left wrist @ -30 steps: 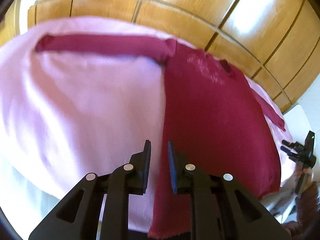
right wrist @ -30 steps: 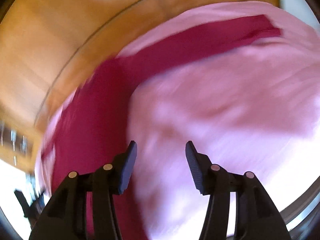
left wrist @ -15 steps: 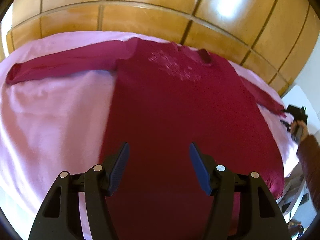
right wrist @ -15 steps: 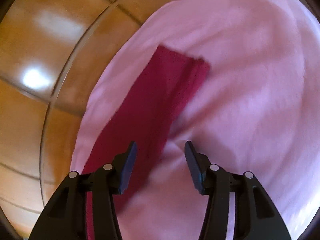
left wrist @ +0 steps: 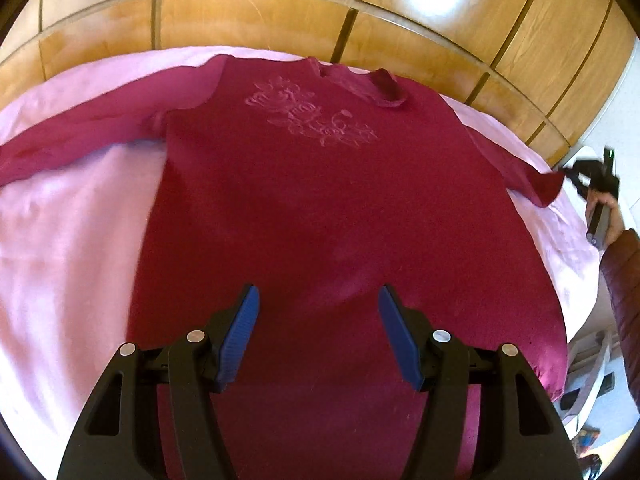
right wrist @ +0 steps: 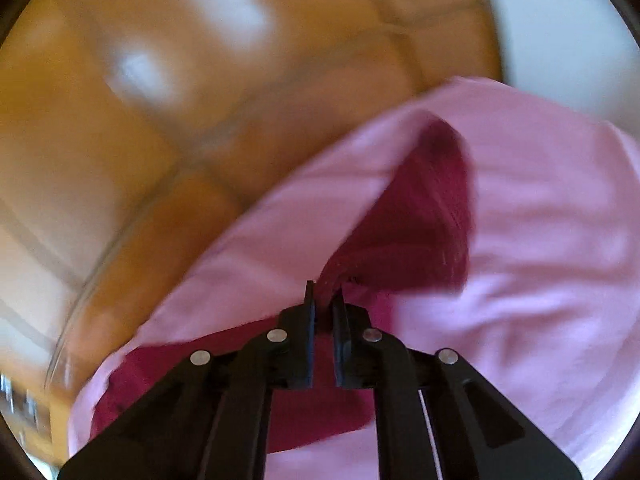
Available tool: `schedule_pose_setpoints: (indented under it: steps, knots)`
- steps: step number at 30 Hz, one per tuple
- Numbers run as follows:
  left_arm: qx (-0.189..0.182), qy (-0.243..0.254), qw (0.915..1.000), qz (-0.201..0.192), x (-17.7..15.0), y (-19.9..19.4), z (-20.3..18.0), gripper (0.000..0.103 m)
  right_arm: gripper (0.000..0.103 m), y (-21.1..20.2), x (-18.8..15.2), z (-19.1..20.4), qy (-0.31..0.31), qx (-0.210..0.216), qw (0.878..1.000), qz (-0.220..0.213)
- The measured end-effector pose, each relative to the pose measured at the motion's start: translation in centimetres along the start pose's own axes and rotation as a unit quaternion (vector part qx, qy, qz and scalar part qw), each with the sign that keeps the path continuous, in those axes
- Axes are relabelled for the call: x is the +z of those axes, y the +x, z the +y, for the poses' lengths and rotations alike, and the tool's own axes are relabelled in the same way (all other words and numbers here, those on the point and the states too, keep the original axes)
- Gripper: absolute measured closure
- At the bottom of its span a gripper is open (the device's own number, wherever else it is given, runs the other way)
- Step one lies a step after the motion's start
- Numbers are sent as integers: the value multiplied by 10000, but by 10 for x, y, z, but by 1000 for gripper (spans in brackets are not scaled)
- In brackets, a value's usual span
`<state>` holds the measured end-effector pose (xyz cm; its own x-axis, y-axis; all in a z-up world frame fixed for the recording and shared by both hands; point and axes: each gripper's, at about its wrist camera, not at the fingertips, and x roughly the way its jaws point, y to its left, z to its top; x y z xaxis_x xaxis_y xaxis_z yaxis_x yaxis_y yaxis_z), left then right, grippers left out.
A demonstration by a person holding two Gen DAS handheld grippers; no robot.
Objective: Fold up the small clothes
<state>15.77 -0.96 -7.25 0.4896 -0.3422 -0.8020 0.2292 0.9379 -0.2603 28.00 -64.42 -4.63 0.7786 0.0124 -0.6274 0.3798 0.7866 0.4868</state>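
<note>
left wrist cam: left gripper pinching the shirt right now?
No: the left gripper stands open above the maroon shirt, its blue pads wide apart with no cloth pinched between them.

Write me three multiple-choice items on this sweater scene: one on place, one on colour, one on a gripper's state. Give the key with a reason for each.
1. Where does the sweater lie?
A. Spread flat on the pink sheet
B. Hung on the wooden wall
C. Bundled on the floor

2. What colour is the sweater?
A. Navy
B. Dark red
C. White

3. What is the right gripper doing?
A. Standing wide open above bare sheet
B. Shut on the sweater's sleeve end
C. Holding a hanger

Key: 1 A, its body and both sleeves lie out on the sheet in the left wrist view. 2 B, the cloth is dark red throughout in both views. 3 B, its jaws have just been closing and now pinch the red cuff, which lifts off the sheet.
</note>
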Motion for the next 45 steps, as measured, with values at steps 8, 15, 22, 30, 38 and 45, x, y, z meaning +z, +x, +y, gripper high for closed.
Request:
schedule_pose_setpoints:
  steps: [8, 15, 22, 30, 38, 45]
  knots:
    - [-233, -234, 9993, -158, 10, 1, 8, 42, 97, 19, -58, 183, -1074, 1573, 9803, 531]
    - [-588, -788, 9946, -340, 22, -1, 33, 42, 96, 53, -168, 322, -1942, 2496, 9345, 1633]
    - [-850, -1256, 9869, -558, 46, -1, 56, 42, 55, 26, -209, 336, -2362, 2619, 9204, 1690]
    - [-867, -1334, 9838, -826, 88, 12, 66, 42, 46, -7, -213, 231, -2483, 1708, 9402, 1585]
    - [-537, -1213, 9903, -419, 148, 74, 56, 42, 40, -1, -217, 146, -1602, 1020, 9664, 1734]
    - [-336, -979, 9937, -431, 163, 95, 45, 88, 34, -7, -192, 153, -1308, 1108, 9761, 1335]
